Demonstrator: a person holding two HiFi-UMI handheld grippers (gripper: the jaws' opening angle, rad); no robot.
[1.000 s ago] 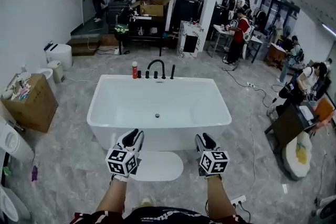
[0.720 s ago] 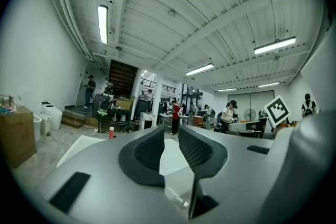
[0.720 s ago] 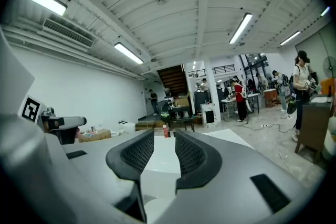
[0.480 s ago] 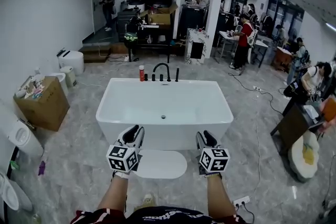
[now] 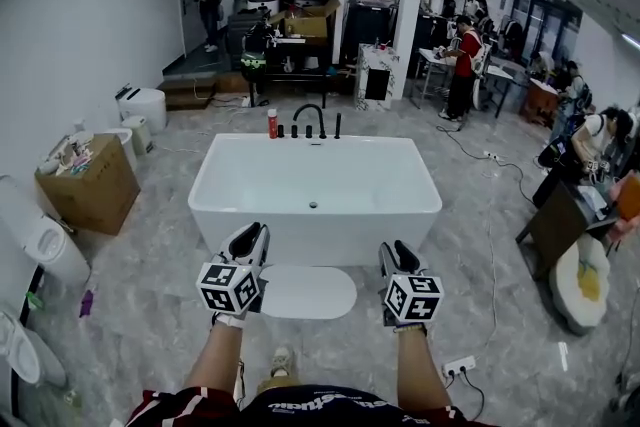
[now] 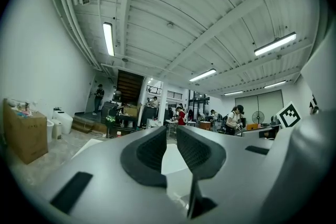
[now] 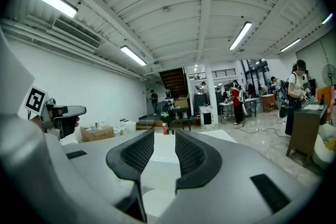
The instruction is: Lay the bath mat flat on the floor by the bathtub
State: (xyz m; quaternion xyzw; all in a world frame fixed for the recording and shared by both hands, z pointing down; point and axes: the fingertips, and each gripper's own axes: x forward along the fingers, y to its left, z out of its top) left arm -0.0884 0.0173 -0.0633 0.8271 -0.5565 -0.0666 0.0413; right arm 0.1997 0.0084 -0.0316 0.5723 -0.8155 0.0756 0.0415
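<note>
Flanking the bath mat by the bathtub: right gripper apart, empty; left gripper apart, empty, just narrowing.

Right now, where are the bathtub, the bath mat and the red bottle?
bathtub (image 5: 320, 247), head view, front wall.
bath mat (image 5: 310, 293), head view, middle of its top.
red bottle (image 5: 272, 125), head view, its body.

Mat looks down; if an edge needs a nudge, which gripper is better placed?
Left, probably. The left gripper overlaps the left end of the bath mat in the head view; the right gripper sits clear of its right end. Both are empty; the left's jaws have just been closing on nothing.
</note>
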